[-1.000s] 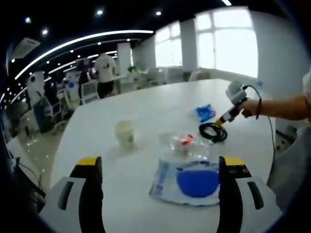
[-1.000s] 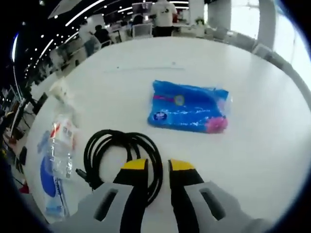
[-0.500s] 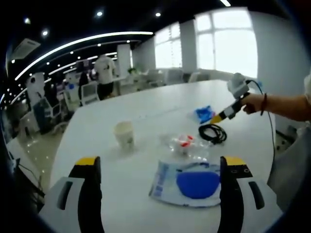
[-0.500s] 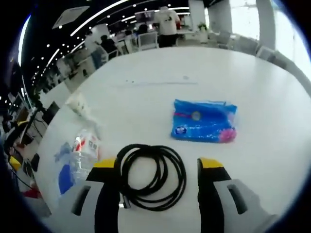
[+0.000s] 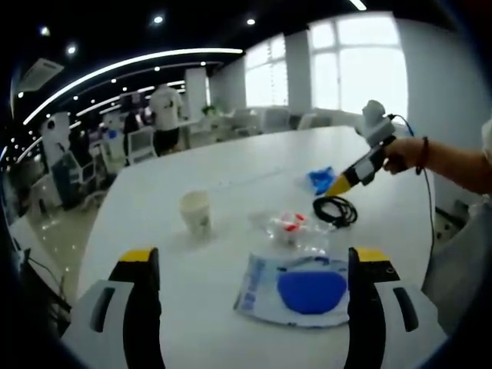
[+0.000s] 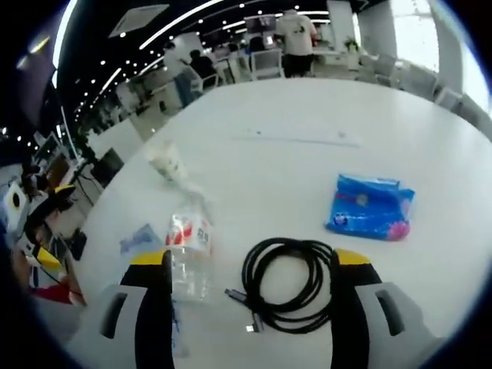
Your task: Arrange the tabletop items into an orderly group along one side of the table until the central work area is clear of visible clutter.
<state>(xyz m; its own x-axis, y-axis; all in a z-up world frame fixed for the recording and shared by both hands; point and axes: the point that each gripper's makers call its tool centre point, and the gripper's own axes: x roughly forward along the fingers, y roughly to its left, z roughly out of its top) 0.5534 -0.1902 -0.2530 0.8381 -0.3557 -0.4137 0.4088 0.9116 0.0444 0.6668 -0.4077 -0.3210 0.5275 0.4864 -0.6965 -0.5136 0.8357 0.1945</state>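
Hovering wide-open right gripper (image 6: 250,269) over coiled cable (image 6: 286,283), left gripper (image 5: 250,265) wide, paper cup (image 5: 196,212) upright

Both views look down across the table (image 5: 231,165) from opposite sides — sharing the coiled cable (image 6: 286,283).

A large white desk (image 5: 231,173) with a rounded edge stands in an open-plan office. Bright windows (image 5: 338,65) fill the far wall, washing the white wall beside them with daylight. Curved light strips (image 5: 131,65) and small round spotlights (image 5: 157,19) cross the dark ceiling. Beyond the desk stand white chairs (image 6: 265,61) and more workstations, where several people (image 5: 165,115) stand or sit.
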